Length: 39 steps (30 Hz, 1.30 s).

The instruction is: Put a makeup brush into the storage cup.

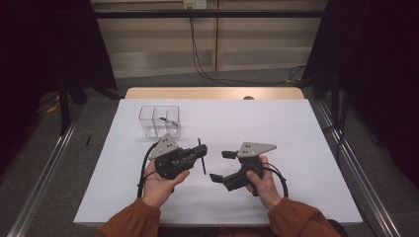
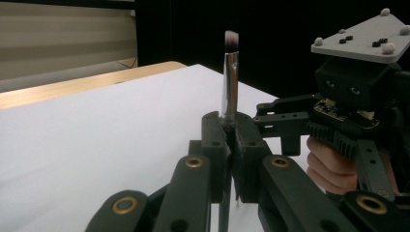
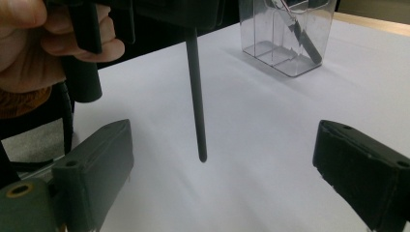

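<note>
My left tongs pinch a makeup brush upright above the tabletop; my right tongs stand spread, empty, just beside. Handover looks done. Next I'd carry the brush to the clear organizer, handle-first into a compartment.

Brush tip: blurred — bristles indistinct.
Brush middle: hidden inside the left tool's clamp.
Organiser top: cut off — contents unclear.
</note>
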Motion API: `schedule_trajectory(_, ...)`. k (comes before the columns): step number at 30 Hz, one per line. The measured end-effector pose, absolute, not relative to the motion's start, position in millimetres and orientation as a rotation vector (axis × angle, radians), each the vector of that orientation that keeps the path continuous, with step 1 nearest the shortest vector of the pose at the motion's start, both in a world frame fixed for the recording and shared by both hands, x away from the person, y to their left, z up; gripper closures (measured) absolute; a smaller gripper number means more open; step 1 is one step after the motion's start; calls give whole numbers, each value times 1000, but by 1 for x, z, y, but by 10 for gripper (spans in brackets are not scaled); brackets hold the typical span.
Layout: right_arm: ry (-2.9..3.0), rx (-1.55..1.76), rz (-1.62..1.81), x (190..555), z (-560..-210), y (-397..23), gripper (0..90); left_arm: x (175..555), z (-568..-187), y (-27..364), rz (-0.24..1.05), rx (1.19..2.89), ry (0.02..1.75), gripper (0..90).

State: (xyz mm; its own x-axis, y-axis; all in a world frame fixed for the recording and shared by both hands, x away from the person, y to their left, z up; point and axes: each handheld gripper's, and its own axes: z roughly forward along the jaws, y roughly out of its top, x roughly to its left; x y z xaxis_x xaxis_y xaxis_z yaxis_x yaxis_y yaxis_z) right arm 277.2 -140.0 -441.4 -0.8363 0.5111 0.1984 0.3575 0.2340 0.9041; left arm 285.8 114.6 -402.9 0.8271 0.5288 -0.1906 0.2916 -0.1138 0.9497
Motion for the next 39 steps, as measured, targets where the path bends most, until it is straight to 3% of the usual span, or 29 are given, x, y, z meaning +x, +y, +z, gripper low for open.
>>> schedule_trajectory(5, 2305, 883, 1579, 279, -438, -144, 110, 287, -402, 120, 234, 1705, 657, 856)
schedule_trajectory(11, 2262, 886, 1605, 276, -433, -157, 63, 289, -402, 126, 242, 1708, 666, 856)
schedule_trajectory(39, 2075, 985, 1518, 251, -440, -212, 20, 303, -388, 176, 319, 1697, 746, 855)
